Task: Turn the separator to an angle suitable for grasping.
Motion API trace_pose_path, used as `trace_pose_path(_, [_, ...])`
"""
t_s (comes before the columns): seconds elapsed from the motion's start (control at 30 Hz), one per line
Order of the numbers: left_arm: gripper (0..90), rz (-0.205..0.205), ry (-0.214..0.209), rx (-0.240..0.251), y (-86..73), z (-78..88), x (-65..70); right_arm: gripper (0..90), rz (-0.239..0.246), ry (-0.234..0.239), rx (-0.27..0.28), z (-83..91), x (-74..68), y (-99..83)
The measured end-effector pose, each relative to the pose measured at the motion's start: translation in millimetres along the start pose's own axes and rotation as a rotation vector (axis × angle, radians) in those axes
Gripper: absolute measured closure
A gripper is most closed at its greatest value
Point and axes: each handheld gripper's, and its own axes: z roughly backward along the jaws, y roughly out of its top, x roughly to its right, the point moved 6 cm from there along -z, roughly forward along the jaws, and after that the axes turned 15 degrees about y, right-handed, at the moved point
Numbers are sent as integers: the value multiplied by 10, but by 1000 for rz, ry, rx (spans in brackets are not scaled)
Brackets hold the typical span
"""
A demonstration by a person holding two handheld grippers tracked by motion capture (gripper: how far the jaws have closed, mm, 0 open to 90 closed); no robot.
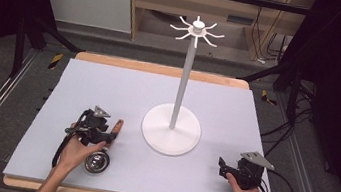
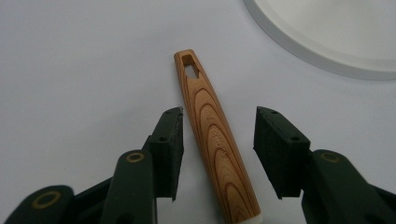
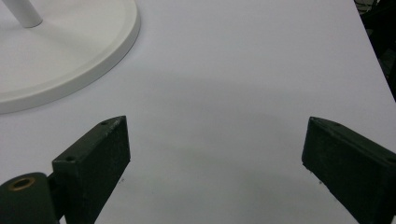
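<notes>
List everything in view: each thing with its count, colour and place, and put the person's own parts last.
wooden-handled utensil: one, brown grained handle with a hanging slot, metal round end, lying at the front left of the mat, handle between the left gripper's jaws.
hook stand: one, white, round base mid-mat, tall pole, ring of hooks on top.
mat: one, pale lilac-grey, covering the table.
table: one, light wood edge around the mat.
left gripper: one, black, jaws apart around the handle, gaps on both sides.
right gripper: one, black, open over bare mat, front right.
hands: two, holding the grippers.
</notes>
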Motion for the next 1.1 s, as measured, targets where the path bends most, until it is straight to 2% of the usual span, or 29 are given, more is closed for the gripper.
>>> trace_pose_path(0.27, [594, 6, -3, -44, -70, -122, 48, 83, 7, 2, -19, -22, -8, -17])
trace_pose_path(0.37, [599, 5, 4, -63, -93, -158, 58, 82, 8, 2, -22, -24, -4, -17])
trace_pose_path(0.5, [586, 17, -2, -64, -112, -195, 70, 82, 6, 2, -28, -32, -7, -23])
trace_pose_path(0.67, [589, -3, 15, -76, -109, -191, 81, 83, 6, 4, -31, -34, -15, -26])
trace_pose_path(0.9, [610, -8, 18, -90, -119, -179, 69, 83, 4, 4, -30, -25, -3, -26])
trace_pose_path(0.93, [626, -15, 20, -91, -127, -174, 66, 83, 4, 4, -31, -27, -3, -27])
trace_pose_path(0.97, [680, -27, 31, -90, -141, -167, 63, 83, 6, 6, -33, -28, -3, -29])
trace_pose_path(1.1, [682, -56, 16, -85, -167, -145, 48, 83, 2, 6, -36, -30, -8, -31])
